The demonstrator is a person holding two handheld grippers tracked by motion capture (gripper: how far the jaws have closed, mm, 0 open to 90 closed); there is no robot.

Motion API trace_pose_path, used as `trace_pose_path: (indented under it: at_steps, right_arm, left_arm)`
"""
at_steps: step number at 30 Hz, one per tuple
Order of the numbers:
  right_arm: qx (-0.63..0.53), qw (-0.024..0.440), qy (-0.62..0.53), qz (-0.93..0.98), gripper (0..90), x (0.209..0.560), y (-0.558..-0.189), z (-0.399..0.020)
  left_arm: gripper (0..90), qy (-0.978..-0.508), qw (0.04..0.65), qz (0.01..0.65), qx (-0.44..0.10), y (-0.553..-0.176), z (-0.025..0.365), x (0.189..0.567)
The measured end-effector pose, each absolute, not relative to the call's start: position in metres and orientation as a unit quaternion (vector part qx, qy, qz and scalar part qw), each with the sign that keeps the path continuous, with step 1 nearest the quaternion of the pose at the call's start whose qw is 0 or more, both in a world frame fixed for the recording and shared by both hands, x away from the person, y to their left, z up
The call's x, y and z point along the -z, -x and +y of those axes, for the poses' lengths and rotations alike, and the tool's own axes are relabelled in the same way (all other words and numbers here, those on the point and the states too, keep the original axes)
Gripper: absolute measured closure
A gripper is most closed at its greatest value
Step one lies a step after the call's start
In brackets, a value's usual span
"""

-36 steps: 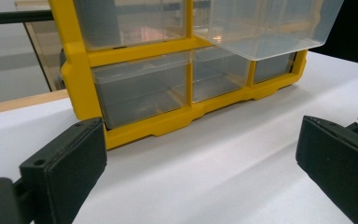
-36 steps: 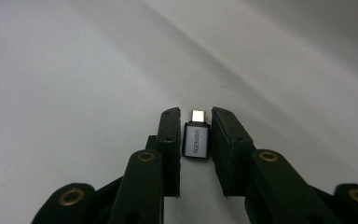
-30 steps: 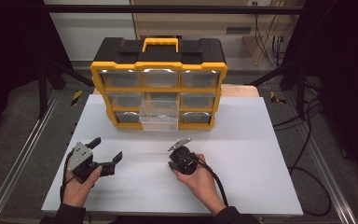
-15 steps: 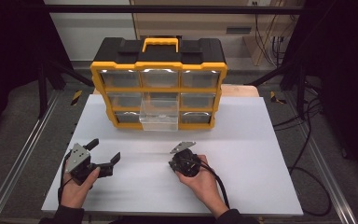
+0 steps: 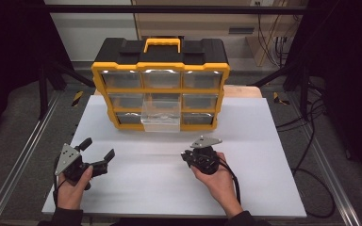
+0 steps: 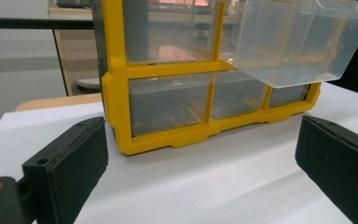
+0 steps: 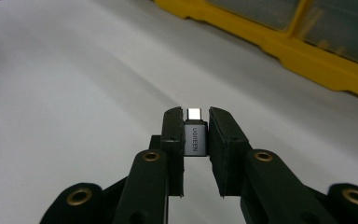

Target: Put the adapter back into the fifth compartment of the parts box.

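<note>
White tabletop (image 5: 169,183) under the high view, dark floor and metal rails on both sides. Yellow-and-black organizer (image 5: 160,84) sits at the far edge, centered, three columns of clear drawers. Bottom-middle drawer (image 5: 160,120) is pulled out toward the near side; can't tell from here whether anything is in it. Left gripper (image 5: 96,153) at near left, jaws spread wide, nothing between them. Right gripper (image 5: 187,156) near center-right, pointing left, well apart from the organizer. Wide bare tabletop between both grippers and the organizer front, more free room to the right.

Left gripper view: gripper (image 6: 200,168) jaws stand far apart at the frame edges, open and unloaded. Organizer (image 6: 116,93) ahead, its lower-left corner nearest. Pulled-out drawer (image 6: 289,46) juts at upper right, looks bare inside. Drawers behind the frame too hazy to read contents.

Right gripper view: gripper (image 7: 196,130) clamped on a small grey USB-C adapter (image 7: 195,137), metal plug end pointing away past the jaw tips. Adapter is clear of the tabletop. Organizer base (image 7: 307,51) runs across the far right.
</note>
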State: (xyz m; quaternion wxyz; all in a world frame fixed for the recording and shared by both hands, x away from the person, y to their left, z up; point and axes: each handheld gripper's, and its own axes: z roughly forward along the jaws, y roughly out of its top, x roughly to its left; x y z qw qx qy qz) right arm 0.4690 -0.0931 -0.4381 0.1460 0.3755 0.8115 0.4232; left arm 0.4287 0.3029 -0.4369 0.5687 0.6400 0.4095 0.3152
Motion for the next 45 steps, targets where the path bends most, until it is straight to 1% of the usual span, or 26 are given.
trace_pose_path:
  at_steps: [6,9,14,18,22,24,26,28,29,34,38,42,45]
  right_arm:
    - [-0.448,0.149,-0.400,0.786,76.5,0.433,-0.472,-0.109]
    - [-0.460,0.153,-0.405,0.775,76.5,0.428,-0.472,-0.117]
    - [-0.485,0.174,-0.412,0.751,76.5,0.420,-0.470,-0.133]
    - [-0.490,0.192,-0.424,0.737,76.5,0.420,-0.470,-0.139]
    - [-0.494,0.198,-0.430,0.729,76.5,0.420,-0.470,-0.141]
    - [-0.500,0.199,-0.430,0.725,76.5,0.418,-0.471,-0.142]
    - [-0.515,0.181,-0.434,0.717,76.5,0.416,-0.472,-0.142]
    - [-0.524,0.178,-0.438,0.708,76.5,0.414,-0.471,-0.142]
    - [-0.530,0.176,-0.441,0.703,76.5,0.411,-0.471,-0.141]
    - [-0.521,0.198,-0.435,0.708,76.5,0.398,-0.473,-0.135]
    - [-0.514,0.212,-0.427,0.713,76.5,0.378,-0.477,-0.133]
    - [-0.510,0.222,-0.413,0.721,76.5,0.359,-0.477,-0.133]
    - [-0.513,0.220,-0.416,0.718,76.5,0.350,-0.480,-0.135]
  left_arm:
    - [3.4,-0.625,0.571,0.424,-0.323,-0.425,0.308,0.439]
    - [3.1,-0.627,0.571,0.420,-0.324,-0.426,0.309,0.438]
    - [3.0,-0.624,0.574,0.421,-0.322,-0.425,0.310,0.434]
    - [3.2,-0.626,0.577,0.410,-0.328,-0.425,0.309,0.434]
    - [3.5,-0.634,0.568,0.405,-0.333,-0.425,0.307,0.434]
    - [3.5,-0.634,0.570,0.403,-0.333,-0.424,0.307,0.434]
    - [3.5,-0.635,0.571,0.400,-0.334,-0.423,0.307,0.434]
    - [3.5,-0.638,0.568,0.399,-0.334,-0.424,0.307,0.435]
    - [3.4,-0.638,0.568,0.399,-0.334,-0.423,0.308,0.435]
    - [3.4,-0.642,0.570,0.395,-0.327,-0.424,0.307,0.437]
    - [3.3,-0.638,0.574,0.397,-0.325,-0.427,0.307,0.436]
    - [3.3,-0.646,0.570,0.392,-0.323,-0.430,0.304,0.437]
    - [2.4,-0.647,0.570,0.392,-0.322,-0.429,0.303,0.437]
